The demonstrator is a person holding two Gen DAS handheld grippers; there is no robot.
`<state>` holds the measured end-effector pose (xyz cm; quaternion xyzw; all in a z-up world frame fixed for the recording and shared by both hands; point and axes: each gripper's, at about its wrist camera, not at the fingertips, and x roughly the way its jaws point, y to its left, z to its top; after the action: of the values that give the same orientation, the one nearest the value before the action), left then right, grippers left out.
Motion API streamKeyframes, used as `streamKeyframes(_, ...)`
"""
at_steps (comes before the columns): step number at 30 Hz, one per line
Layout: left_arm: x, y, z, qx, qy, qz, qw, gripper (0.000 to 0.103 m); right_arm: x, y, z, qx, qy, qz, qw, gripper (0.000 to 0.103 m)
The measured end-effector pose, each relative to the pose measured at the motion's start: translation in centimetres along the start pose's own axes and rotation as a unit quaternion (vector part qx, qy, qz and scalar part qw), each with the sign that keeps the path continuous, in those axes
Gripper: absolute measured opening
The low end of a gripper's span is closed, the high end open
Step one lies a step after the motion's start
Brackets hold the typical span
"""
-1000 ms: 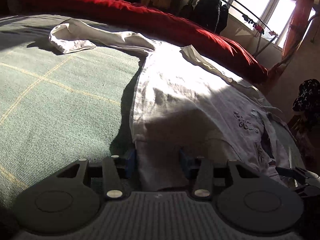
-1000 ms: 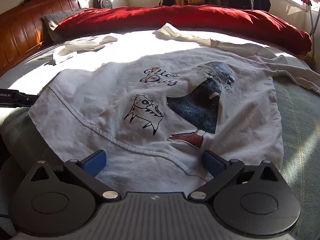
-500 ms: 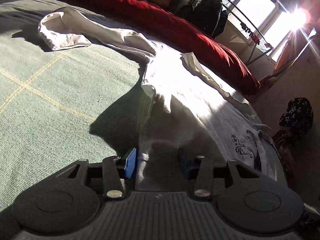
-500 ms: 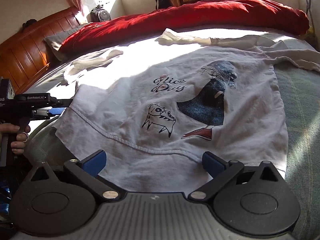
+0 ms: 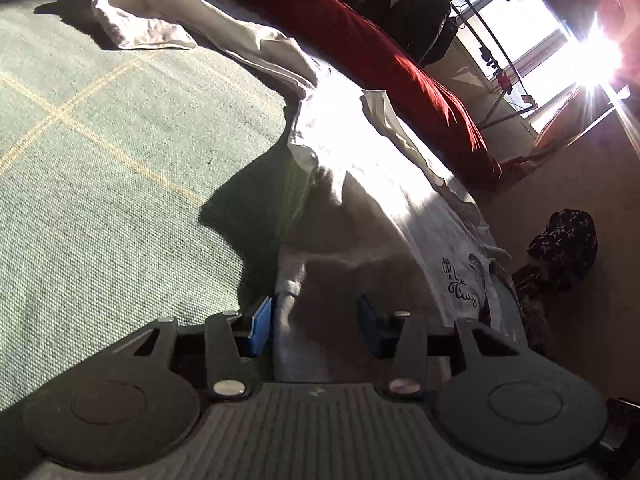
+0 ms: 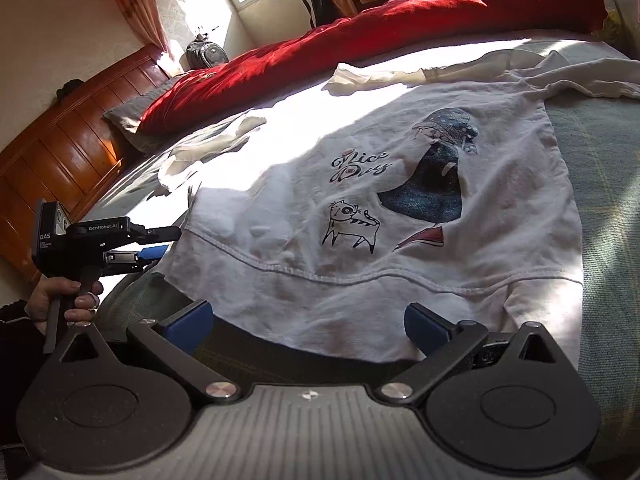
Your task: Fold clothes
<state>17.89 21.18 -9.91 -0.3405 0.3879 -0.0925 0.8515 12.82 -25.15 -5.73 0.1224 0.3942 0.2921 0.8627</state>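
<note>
A white long-sleeved shirt [image 6: 400, 240] with a cat and girl print lies face up on the green bedspread [image 5: 100, 160], its sleeves [image 5: 160, 20] spread towards the far side. My left gripper [image 5: 314, 328] is at the shirt's hem corner, open, with the hem edge between its blue pads [image 5: 260, 326] and the cloth there raised off the bed. From the right wrist it appears as the left gripper [image 6: 158, 242] rolled on its side, held by a hand [image 6: 68, 300]. My right gripper [image 6: 306, 322] stands wide open just over the near hem, gripping nothing.
A red duvet [image 6: 400, 16] lies along the far side of the bed, with a grey pillow [image 6: 128, 120] and a wooden headboard [image 6: 60, 160] at the left. A clothes rack [image 5: 432, 20] stands by the bright window. A dark patterned bundle [image 5: 560, 248] sits beyond the bed's edge.
The left gripper rolled and moved in along the hem corner, and the shirt's edge rose off the bed, casting a shadow. The right gripper rolled and lifted; the left gripper and hand came into its view.
</note>
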Motion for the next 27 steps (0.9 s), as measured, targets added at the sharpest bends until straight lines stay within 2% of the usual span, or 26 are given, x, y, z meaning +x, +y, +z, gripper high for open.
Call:
streamKeyframes(6, 1.8, 0.1, 1.9, -0.013, 0.019, -0.004, 0.9997, 0.045, -0.3, 0.8, 0.2, -0.003, -0.003, 0.017, 1.0, 0.103)
streamKeyframes(14, -0.2, 0.7, 0.3, -0.037, 0.079, -0.04, 0.9954, 0.045, -1.0, 0.8, 0.5, 0.0, -0.011, 0.011, 1.0, 0.103)
streamKeyframes(21, 1.1, 1.0, 0.8, -0.054, 0.066, -0.053, 0.995, 0.045, -0.8, 1.0, 0.9, 0.01, -0.013, 0.031, 0.999, 0.103)
streamKeyframes(24, 0.1, 0.7, -0.3, -0.045, 0.074, -0.062, 0.9943, 0.045, -1.0, 0.4, 1.0, 0.023, -0.014, 0.033, 0.999, 0.103)
streamKeyframes(27, -0.7, 1.3, -1.8, -0.049, 0.075, -0.076, 0.9931, 0.046, -1.9, -1.7, 1.2, 0.059, -0.024, 0.031, 0.997, 0.103)
